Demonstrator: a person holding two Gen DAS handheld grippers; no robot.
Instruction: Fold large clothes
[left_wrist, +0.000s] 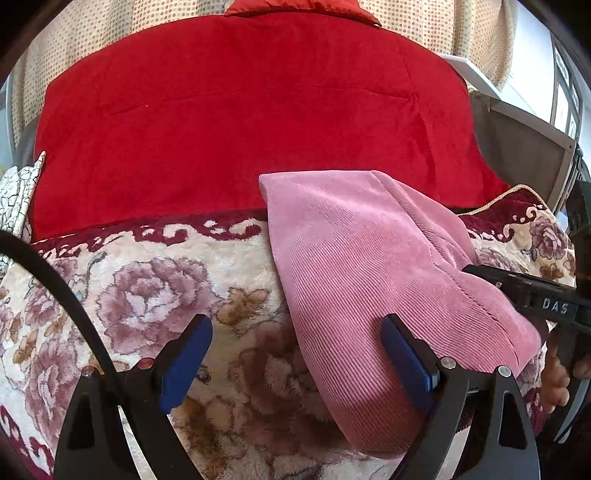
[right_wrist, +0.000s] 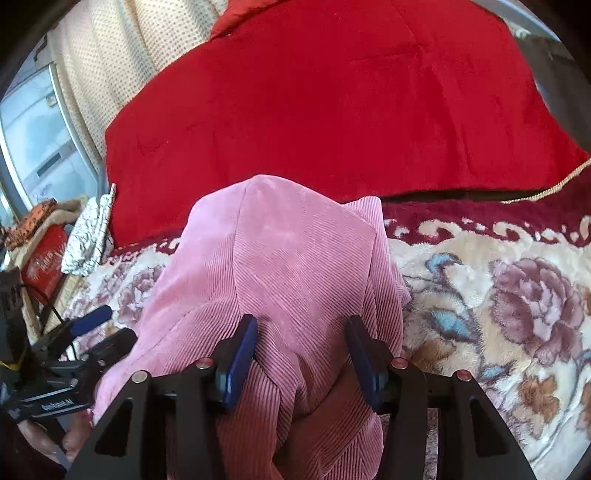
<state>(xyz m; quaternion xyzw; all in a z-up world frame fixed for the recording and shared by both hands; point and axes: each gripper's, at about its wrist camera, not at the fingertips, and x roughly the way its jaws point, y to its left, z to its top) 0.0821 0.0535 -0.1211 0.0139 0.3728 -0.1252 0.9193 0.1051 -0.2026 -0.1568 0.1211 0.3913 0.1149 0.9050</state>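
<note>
Two grippers with blue pads worked over a pink corduroy garment (left_wrist: 369, 288) that lay folded into a thick bundle on a floral plush blanket (left_wrist: 155, 295). The blanket was cream with mauve roses and brown leaves, edged by a dark red scroll border. Behind it rested a large red velvet cushion (left_wrist: 251, 122), and a cream dotted curtain (left_wrist: 92, 40) hung further back.

In the left wrist view, the left gripper (left_wrist: 295, 362) stood spread wide and gripped nothing. Its left pad hovered over bare blanket, while its right pad sat at the near edge of the pink bundle; whether it touched the cloth could not be told. The right gripper's black body, printed with pale letters, entered from the right edge against the garment's seam.

In the right wrist view, the right gripper (right_wrist: 301, 354) was also parted, with a ridge of the corduroy rising between its fingers (right_wrist: 242, 354). The pads did not appear pressed together on the fabric, though contact with it could not be settled. The garment (right_wrist: 280, 258) ran forward from that gripper toward the cushion, its far end peaked and its ribs running diagonally. The left gripper (right_wrist: 92, 325) showed at the left edge, beside the bundle. Beyond the blanket's left side sat a red box (right_wrist: 44, 258) and a crackle-patterned white cloth (right_wrist: 90, 236).
</note>
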